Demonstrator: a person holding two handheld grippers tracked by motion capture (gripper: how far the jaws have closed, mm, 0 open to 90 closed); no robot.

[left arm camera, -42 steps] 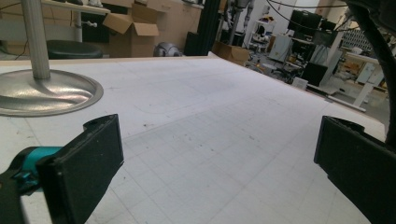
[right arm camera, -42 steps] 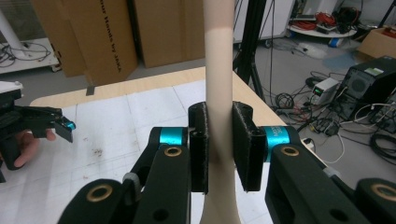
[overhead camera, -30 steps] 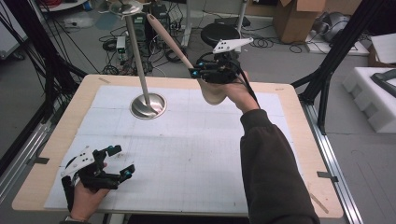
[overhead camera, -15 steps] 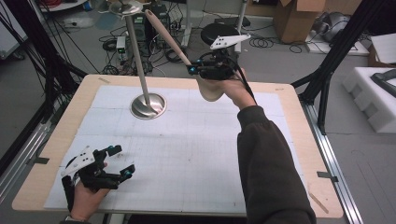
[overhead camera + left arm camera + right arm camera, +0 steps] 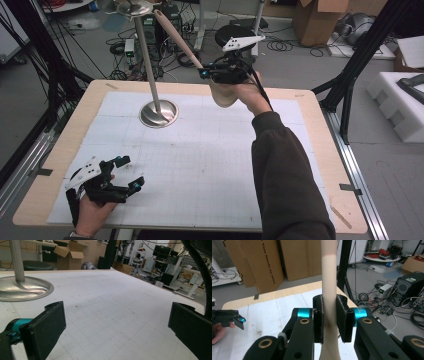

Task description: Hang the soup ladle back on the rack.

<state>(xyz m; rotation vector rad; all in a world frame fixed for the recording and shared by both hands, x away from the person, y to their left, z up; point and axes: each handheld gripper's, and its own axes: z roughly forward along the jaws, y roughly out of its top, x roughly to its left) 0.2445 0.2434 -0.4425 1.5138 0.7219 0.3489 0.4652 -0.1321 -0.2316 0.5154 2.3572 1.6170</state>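
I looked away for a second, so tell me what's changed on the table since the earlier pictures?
Very little. The right gripper, shut on the wooden spoon, has drifted slightly up and toward the stand, carrying the spoon's far end closer to the stand's top. Nothing was grabbed or released. The left gripper stays open and resting near the table's front left corner.

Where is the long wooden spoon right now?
In the high view the wooden spoon is up over the table's far edge, clamped in the right gripper, its handle slanting toward the top of the metal stand.
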